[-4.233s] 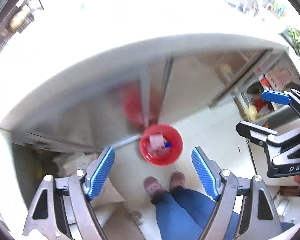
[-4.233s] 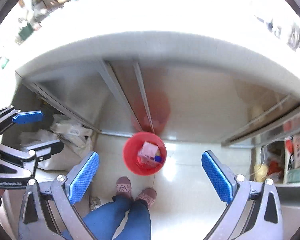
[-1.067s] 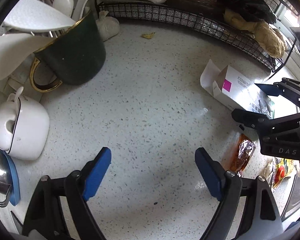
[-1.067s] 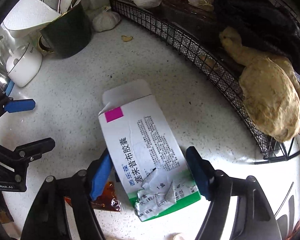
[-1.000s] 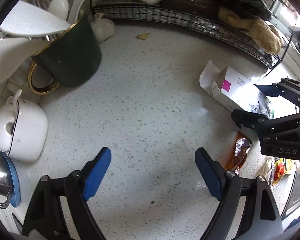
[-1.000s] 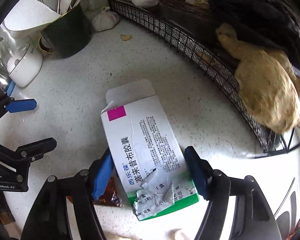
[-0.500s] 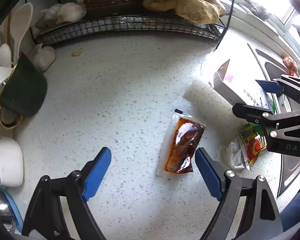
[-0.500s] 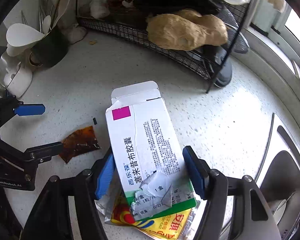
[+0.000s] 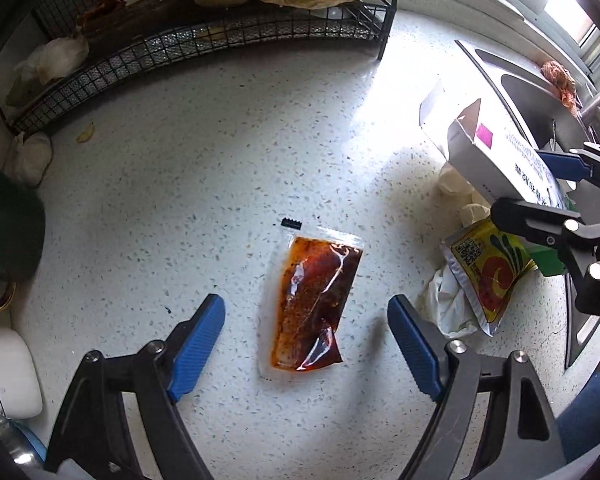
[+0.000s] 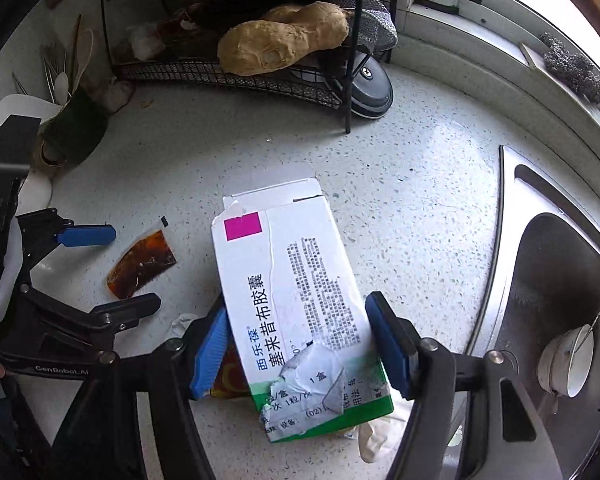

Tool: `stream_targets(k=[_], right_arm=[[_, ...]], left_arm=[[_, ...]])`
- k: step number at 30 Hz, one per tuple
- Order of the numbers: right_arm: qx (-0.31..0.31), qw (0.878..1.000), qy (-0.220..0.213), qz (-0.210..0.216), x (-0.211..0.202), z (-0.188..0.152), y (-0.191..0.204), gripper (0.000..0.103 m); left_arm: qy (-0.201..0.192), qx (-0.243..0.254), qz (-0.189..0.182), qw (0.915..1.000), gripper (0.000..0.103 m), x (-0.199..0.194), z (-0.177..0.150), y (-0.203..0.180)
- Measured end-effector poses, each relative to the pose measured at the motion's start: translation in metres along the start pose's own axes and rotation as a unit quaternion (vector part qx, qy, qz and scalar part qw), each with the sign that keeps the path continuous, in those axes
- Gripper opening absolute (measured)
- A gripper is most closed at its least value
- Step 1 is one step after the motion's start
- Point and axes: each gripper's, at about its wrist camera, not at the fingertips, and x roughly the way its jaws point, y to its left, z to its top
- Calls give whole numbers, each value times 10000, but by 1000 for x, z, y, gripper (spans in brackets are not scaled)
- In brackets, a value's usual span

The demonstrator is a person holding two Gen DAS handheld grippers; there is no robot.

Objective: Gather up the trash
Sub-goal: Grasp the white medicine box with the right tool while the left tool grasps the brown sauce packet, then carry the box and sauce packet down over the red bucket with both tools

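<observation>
Right gripper (image 10: pixel 298 344): its blue fingers (image 10: pixel 210 350) clamp the long sides of a white medicine carton (image 10: pixel 296 300), torn at the green end and flap open at the far end; the carton is lifted clear of the worktop (image 10: pixel 400 200).
Left gripper (image 9: pixel 306 344): points down at a sauce sachet (image 9: pixel 314 304); its jaws have just been closing yet stand wide, one finger on each side of the sachet, neither pad touching it.
Sauce sachet: clear film full of red-brown oil, lying flat on the speckled worktop (image 9: pixel 188 168), a small black torn-off tab (image 9: pixel 291 223) just beside its top corner.
Other trash: a yellow and red snack wrapper (image 9: pixel 486 268) and a crumpled white tissue (image 9: pixel 446 300) lie under the held carton, near the sink (image 10: pixel 556 280) edge.
Not trash, by the look of it: the wire rack (image 10: pixel 236 68) with a large ginger root (image 10: pixel 284 38), and the dark green utensil cup (image 10: pixel 72 128) with spoons.
Done: one piece, the carton, is in hand.
Left: grasp the sachet, then fetch the wrapper, tissue and likely the tab; everything must go to a bin, which neither view shows.
Progress: I judge it early to middle, since most of the litter is on the worktop.
Risk: the sachet is thin, slick and flat, so the fingers may slide over it or squeeze oil out.
</observation>
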Motion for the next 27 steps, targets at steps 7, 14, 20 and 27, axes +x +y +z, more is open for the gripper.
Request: stream_targets(k=[7,14,20,27], right_arm=[[64,10000,-20,54,-5,-13,-7,64],[130,9997,-130,131,-22,-29,-15,64],[216,9992,-288,180,-50,-58,-31,64],[216,9982,-547,84,-98,-112,-52,64]], left_arm=[[0,26,142,9999,24,-6,1,-13],[-217,-236,0,9995,12,-27,-11,-32],[-577,-341,-111,9977,12,-66,-24,-57],[-880,-230,-73,9958,12,-97,-49,-111]])
